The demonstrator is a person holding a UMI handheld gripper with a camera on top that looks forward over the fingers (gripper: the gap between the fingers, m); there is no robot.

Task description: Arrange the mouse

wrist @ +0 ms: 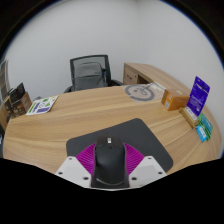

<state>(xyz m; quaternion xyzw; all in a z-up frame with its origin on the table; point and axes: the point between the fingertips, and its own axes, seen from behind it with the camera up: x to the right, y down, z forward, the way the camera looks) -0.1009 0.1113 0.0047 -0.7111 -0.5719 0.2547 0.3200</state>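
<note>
A black computer mouse [110, 168] sits between my fingers, its sides against the purple pads [90, 158]. My gripper [110, 152] is shut on the mouse. Under and just ahead of it lies a dark grey mouse pad [120, 131] on the wooden desk [80, 115]. The mouse hides the near part of the pad. I cannot tell whether the mouse rests on the pad or hangs just above it.
Beyond the desk stands a black office chair [88, 72]. A round silver object [140, 92], a brown box [176, 98], a purple card [200, 92] and a teal item [205, 127] lie at the right. A booklet [42, 104] lies far left.
</note>
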